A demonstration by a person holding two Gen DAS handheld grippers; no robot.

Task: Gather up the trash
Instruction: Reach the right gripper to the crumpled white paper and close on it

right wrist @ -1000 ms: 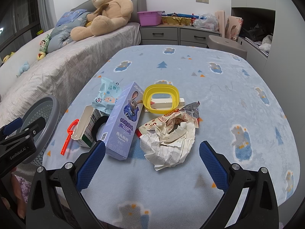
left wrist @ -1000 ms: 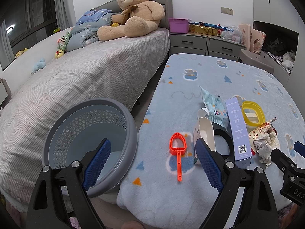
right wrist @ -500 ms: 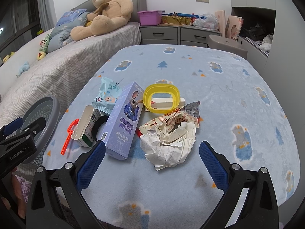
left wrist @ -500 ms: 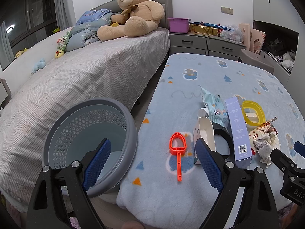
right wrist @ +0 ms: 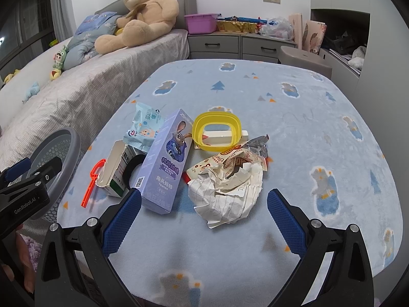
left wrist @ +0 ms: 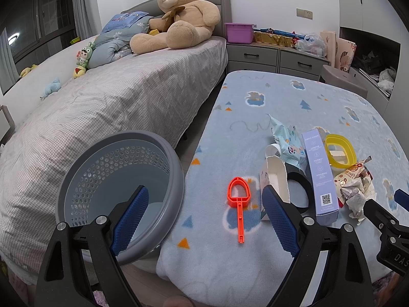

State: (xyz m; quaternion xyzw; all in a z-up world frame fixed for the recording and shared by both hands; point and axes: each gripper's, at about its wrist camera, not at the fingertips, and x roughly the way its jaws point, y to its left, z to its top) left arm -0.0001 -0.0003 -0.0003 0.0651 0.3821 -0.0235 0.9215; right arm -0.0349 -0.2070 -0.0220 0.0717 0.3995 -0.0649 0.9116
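Trash lies in a cluster on the blue blanket: crumpled paper (right wrist: 227, 192) with a snack wrapper (right wrist: 237, 153), a purple carton (right wrist: 170, 161), an opened white box (right wrist: 115, 168), a light-blue packet (right wrist: 145, 128), a black ring (right wrist: 131, 170), a yellow frame (right wrist: 217, 134) and an orange plastic scoop (left wrist: 239, 204). A grey perforated basket (left wrist: 120, 192) stands left of the blanket. My left gripper (left wrist: 204, 217) is open, hovering between the basket and the scoop. My right gripper (right wrist: 203, 220) is open just in front of the crumpled paper, holding nothing.
A bed (left wrist: 115, 97) with a big teddy bear (left wrist: 181, 15) and small plush toys runs along the left. Grey drawers (right wrist: 242, 43) with a purple tub (right wrist: 200, 23) and clutter stand at the back. A grey stool (right wrist: 304, 58) sits beyond the blanket's far right corner.
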